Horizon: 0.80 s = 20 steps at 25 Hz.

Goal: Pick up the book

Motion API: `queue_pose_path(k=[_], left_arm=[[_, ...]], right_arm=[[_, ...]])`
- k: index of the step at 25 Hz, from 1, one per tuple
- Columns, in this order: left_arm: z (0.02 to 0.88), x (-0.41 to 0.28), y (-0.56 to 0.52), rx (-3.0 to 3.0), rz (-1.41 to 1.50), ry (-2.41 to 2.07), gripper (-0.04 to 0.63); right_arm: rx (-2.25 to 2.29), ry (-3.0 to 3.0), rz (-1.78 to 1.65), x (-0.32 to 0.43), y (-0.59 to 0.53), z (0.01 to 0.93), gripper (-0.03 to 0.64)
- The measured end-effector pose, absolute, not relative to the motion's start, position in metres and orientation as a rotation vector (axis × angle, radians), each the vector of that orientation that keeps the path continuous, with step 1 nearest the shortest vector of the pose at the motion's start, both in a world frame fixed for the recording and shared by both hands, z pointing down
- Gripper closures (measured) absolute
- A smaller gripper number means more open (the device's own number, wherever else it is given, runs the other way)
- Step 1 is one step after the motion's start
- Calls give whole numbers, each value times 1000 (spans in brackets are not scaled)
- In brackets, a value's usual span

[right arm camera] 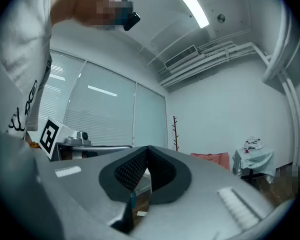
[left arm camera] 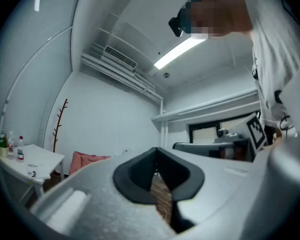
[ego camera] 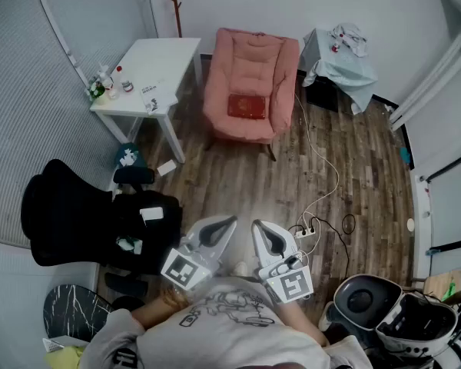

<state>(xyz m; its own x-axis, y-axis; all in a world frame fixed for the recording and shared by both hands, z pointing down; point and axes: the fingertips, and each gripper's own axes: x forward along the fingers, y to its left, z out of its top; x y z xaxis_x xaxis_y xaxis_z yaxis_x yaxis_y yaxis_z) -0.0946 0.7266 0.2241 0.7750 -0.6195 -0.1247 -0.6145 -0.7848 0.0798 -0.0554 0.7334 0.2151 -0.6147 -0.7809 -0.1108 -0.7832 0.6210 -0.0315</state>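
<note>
Red book (ego camera: 247,106) flat on pink armchair (ego camera: 250,60) seat at 12 o'clock, well apart from both tongs, long axis 9-to-3; left gripper (ego camera: 224,223) and right gripper (ego camera: 260,226) fully closed on nothing, neither clearly nearer.

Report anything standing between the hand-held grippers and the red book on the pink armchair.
Nothing visible: only wooden floor separates the left hand-held gripper and right hand-held gripper from the red book.

Pink armchair (ego camera: 251,66) against wall; white table (ego camera: 160,56) left of it; black office chair (ego camera: 77,217) nearer; power strip (ego camera: 305,234) on floor.
</note>
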Motion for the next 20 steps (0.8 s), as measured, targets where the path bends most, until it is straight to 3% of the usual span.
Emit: queue_pose_path(k=[20], left_arm=[[237, -40, 712, 2912, -131, -996, 592]], right_arm=[[-1292, 2735, -15, -10, 722, 218, 611]])
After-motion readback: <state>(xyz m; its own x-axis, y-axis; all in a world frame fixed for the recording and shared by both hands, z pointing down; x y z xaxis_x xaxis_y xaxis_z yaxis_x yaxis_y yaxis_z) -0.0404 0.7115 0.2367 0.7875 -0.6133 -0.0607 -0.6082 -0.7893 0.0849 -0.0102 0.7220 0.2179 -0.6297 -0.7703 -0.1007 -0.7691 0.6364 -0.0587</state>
